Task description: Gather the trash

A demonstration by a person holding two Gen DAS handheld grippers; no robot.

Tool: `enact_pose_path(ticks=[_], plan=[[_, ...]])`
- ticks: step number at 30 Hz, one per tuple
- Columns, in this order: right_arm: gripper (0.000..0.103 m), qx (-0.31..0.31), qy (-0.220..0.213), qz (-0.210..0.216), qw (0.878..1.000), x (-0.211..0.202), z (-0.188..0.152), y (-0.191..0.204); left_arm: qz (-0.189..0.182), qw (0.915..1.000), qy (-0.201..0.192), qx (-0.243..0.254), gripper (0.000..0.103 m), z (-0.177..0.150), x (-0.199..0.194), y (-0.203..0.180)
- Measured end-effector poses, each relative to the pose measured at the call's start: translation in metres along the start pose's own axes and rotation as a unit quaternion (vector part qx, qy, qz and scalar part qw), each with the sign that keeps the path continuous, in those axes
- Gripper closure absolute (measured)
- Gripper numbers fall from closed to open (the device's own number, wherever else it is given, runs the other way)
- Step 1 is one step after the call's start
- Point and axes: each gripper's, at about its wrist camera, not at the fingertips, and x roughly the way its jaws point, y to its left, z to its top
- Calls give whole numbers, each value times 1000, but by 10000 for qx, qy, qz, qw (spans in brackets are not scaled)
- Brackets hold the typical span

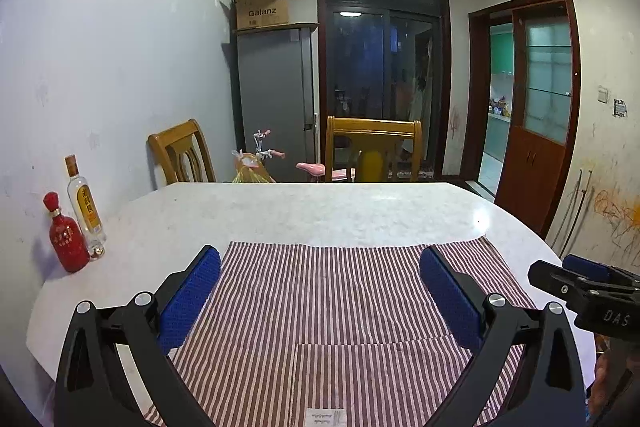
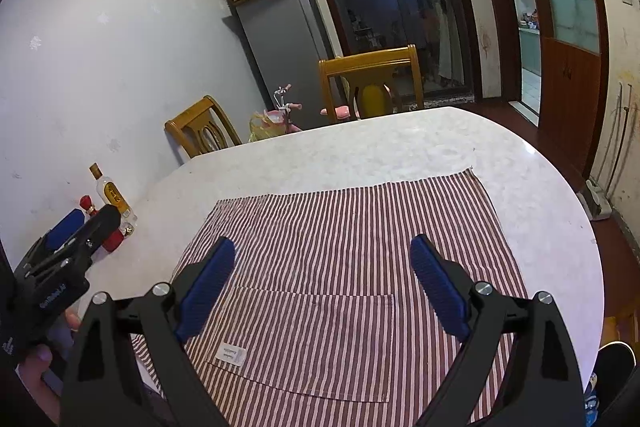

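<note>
Both claws spread wide, holding nothing: left claw [image 1: 320, 291], right claw [image 2: 322, 283], hovering over the striped cloth [image 1: 340, 307] at the tabletop's [image 1: 320, 211] near edge. No trash visible in either view, so there is no target. Risk: the red bottle [image 1: 66, 235] and clear bottle [image 1: 85, 207] at the left edge get mistaken for trash or knocked over. A claw could also snag the cloth.
</note>
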Motion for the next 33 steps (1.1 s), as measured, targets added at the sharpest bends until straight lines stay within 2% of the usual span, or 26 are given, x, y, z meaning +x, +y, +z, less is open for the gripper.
enact_pose_path(ticks=[21, 33], plan=[[13, 40, -277, 38, 9996, -13, 8, -4, -43, 9997, -235, 73, 6, 17, -17, -16], [13, 4, -343, 15, 9994, -17, 9, 2, -67, 9997, -224, 49, 6, 15, -19, -16]])
